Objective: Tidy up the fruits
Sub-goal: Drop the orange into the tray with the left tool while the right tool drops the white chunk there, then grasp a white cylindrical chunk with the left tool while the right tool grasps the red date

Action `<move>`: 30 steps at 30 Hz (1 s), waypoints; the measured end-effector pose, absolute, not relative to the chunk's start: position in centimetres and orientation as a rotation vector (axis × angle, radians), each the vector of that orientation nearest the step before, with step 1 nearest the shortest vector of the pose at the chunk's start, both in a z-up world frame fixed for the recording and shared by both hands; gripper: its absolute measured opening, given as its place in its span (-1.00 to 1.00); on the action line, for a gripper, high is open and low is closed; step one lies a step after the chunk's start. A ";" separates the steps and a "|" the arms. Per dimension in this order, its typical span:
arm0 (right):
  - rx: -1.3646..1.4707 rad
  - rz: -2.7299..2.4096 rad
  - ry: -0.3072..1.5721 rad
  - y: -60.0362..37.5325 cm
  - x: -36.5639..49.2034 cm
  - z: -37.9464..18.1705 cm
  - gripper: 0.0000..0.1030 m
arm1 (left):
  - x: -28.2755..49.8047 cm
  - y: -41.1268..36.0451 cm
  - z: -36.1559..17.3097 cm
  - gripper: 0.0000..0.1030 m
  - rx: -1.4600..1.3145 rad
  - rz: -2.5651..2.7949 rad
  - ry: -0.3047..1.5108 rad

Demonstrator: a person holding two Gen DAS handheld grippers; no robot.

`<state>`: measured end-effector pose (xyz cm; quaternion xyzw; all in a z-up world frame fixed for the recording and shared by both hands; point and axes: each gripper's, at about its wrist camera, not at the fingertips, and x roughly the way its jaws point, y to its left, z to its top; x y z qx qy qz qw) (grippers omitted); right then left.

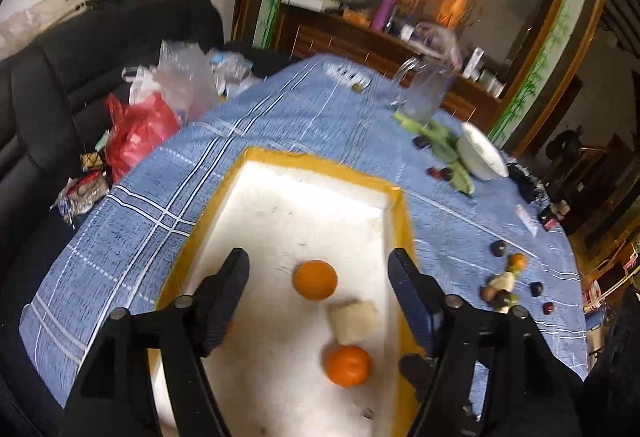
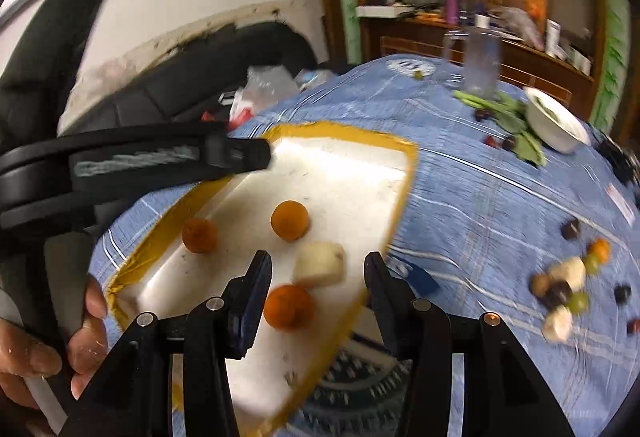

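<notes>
Both grippers hang over the yellow-rimmed white foam tray [image 1: 394, 213] on the blue checked desk [image 1: 168, 197]. The left gripper [image 1: 318, 283] stands apart over a small round orange [image 1: 315, 279]; the right gripper [image 2: 318, 283] is apart too, gripping nothing. More fruit pieces [image 2: 566, 291] lie scattered well right of the tray.

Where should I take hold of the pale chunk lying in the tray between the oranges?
Probably across the pale chunk's two flat sides, coming from above. It lies flat on the tray floor, and an orange sits close in front, so a low approach looks blocked.
</notes>
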<state>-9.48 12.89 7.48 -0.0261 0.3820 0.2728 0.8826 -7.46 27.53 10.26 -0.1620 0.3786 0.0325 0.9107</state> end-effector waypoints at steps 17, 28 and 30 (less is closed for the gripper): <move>0.143 0.287 0.725 -1.6 -17.2 8.9 0.30 | -10.7 12.4 11.1 0.45 -0.166 -0.224 0.810; 0.216 0.244 0.723 -4.5 -18.4 8.3 0.30 | -12.2 10.2 11.2 0.46 -0.124 -0.221 0.817; 0.221 0.242 0.722 -4.7 -18.4 8.2 0.30 | -12.3 9.9 11.2 0.46 -0.121 -0.222 0.816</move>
